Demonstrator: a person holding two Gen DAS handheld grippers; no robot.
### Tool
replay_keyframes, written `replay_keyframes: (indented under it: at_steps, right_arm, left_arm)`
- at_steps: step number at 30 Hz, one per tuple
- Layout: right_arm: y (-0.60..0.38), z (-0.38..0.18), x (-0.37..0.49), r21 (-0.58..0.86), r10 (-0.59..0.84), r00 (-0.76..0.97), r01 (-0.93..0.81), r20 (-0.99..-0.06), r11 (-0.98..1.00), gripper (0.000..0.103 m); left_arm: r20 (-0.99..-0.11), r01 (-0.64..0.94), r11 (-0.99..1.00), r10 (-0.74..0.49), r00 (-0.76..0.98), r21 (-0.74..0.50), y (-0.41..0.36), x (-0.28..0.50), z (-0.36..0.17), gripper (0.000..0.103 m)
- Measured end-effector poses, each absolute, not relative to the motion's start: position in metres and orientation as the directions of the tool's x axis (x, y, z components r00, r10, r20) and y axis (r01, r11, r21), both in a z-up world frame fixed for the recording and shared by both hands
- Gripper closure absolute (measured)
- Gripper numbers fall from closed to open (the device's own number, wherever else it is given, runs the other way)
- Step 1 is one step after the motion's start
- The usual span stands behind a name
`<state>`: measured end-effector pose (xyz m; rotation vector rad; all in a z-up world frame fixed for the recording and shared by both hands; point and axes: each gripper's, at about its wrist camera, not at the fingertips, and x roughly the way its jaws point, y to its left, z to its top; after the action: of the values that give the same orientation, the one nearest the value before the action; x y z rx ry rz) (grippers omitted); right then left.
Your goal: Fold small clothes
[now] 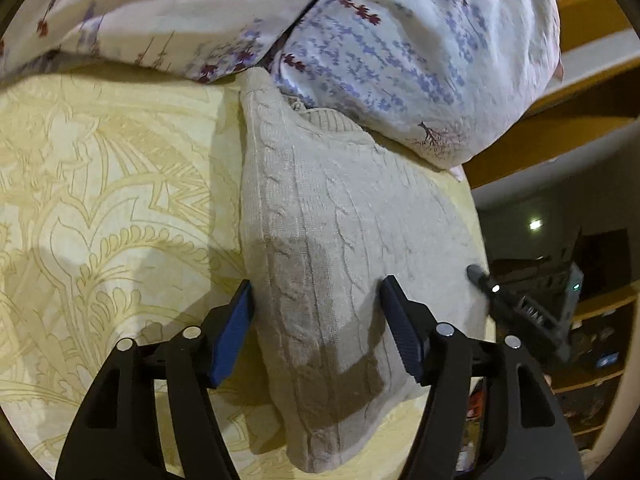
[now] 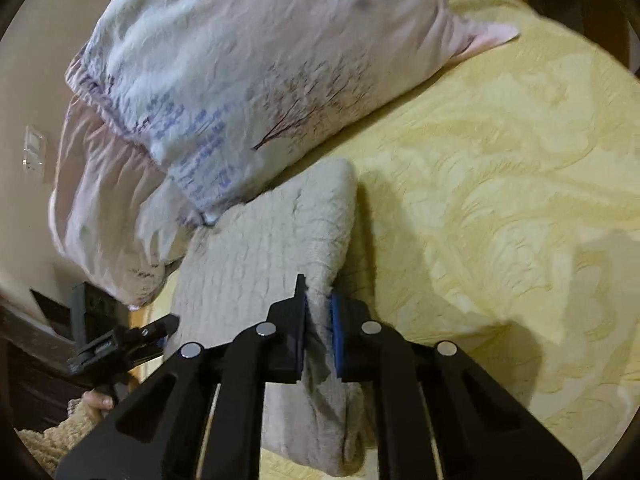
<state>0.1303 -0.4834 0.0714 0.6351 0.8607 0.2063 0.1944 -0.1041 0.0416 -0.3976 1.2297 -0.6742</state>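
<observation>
A beige cable-knit sweater (image 1: 332,232) lies folded lengthwise on the yellow bedspread (image 1: 104,184), its collar against the pillows. My left gripper (image 1: 316,292) is open and straddles the sweater's near part, jaws on either side of the folded edge. In the right wrist view the sweater (image 2: 256,248) runs from the pillow toward me. My right gripper (image 2: 318,300) is shut on a bunched edge of the sweater. The other gripper (image 2: 132,340) shows at the left of that view, and in the left wrist view the right gripper's tip (image 1: 480,276) shows at the sweater's right edge.
Two floral pillows (image 1: 400,48) lie at the head of the bed, also in the right wrist view (image 2: 240,80). The bed's edge drops off at the right in the left wrist view, with wooden shelves (image 1: 592,320) beyond. A wall switch (image 2: 34,152) is on the left.
</observation>
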Motion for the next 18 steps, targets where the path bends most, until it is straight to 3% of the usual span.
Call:
replay_keyframes:
  at_steps: [4,9,11,14,18]
  right_arm:
    - [-0.488,0.058,0.128,0.567,0.373,0.626,0.135,-0.685,0.813,0.094]
    - [-0.493,0.045,0.13,0.597,0.389,0.618,0.167,-0.683,0.785,0.091]
    - [-0.495,0.053,0.123,0.624,0.411,0.636,0.145,-0.654,0.768,0.074]
    - [-0.497,0.063,0.106,0.647,0.437,0.656,0.102,-0.615,0.756,0.061]
    - [-0.494,0.062,0.084,0.663,0.477,0.642,0.066,-0.6,0.746,0.06]
  left_arm:
    - [-0.751,0.273,0.767,-0.635,0.184,-0.581,-0.112,0.191,0.039,0.044]
    - [-0.748,0.238,0.761,-0.643,0.162,-0.603,-0.11,0.192,0.027,0.044]
    - [-0.736,0.226,0.751,-0.657,0.16,-0.621,-0.106,0.191,0.03,0.044]
    - [-0.718,0.222,0.732,-0.678,0.157,-0.644,-0.085,0.181,0.037,0.043]
    - [-0.708,0.235,0.72,-0.69,0.151,-0.652,-0.074,0.164,0.043,0.038]
